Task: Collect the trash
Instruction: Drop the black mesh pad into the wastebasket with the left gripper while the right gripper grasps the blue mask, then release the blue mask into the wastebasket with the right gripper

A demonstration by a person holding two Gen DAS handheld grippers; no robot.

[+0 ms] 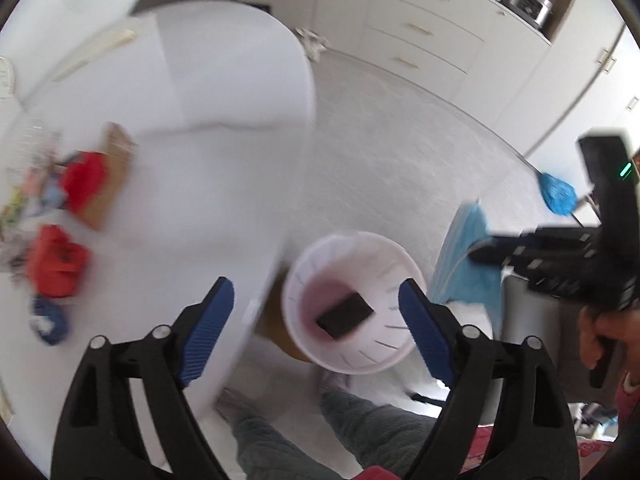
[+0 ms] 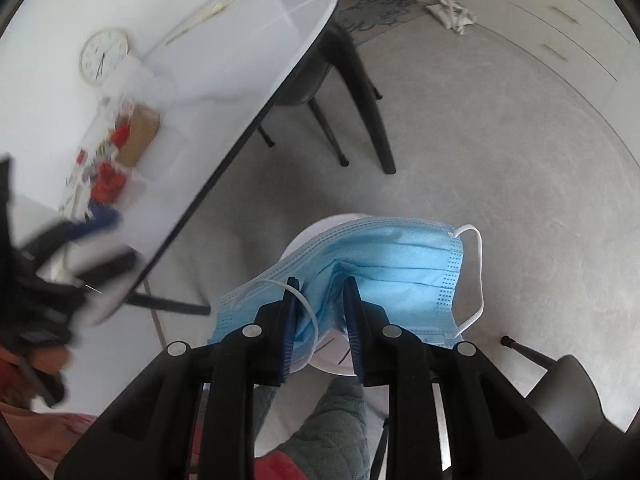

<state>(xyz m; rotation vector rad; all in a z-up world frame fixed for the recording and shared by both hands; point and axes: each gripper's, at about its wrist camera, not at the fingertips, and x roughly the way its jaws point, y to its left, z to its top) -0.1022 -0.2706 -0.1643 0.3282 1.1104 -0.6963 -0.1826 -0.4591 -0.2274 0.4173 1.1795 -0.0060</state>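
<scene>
Left wrist view takes in the white table (image 1: pixel 224 92), its top smeared by motion blur, so the red wrappers (image 1: pixel 60 260), the brown card (image 1: pixel 110 176) and a dark blue scrap (image 1: pixel 50 320) on it are hard to make out. Beside the table edge, on the grey floor, stands the white bin (image 1: pixel 352 308), a dark flat block (image 1: pixel 345 315) lying on its pinkish bottom. The left gripper (image 1: pixel 316 320) hangs above the bin, jaws spread wide with nothing between them.

At the right rim of that view the right gripper (image 1: pixel 492 250) shows only as a black shape, with a corner of the blue face mask (image 1: pixel 468 256) below it.

Right wrist view shows what the other cannot: the right gripper's narrow jaws pinch the mask's gathered middle fold, though how firmly the pads press is hard to judge. The mask drapes over the bin, hiding nearly all but slivers of white rim. Behind stand a dark chair (image 2: pixel 344 80) and table legs; a wall clock (image 2: pixel 103 57) is blurred.
</scene>
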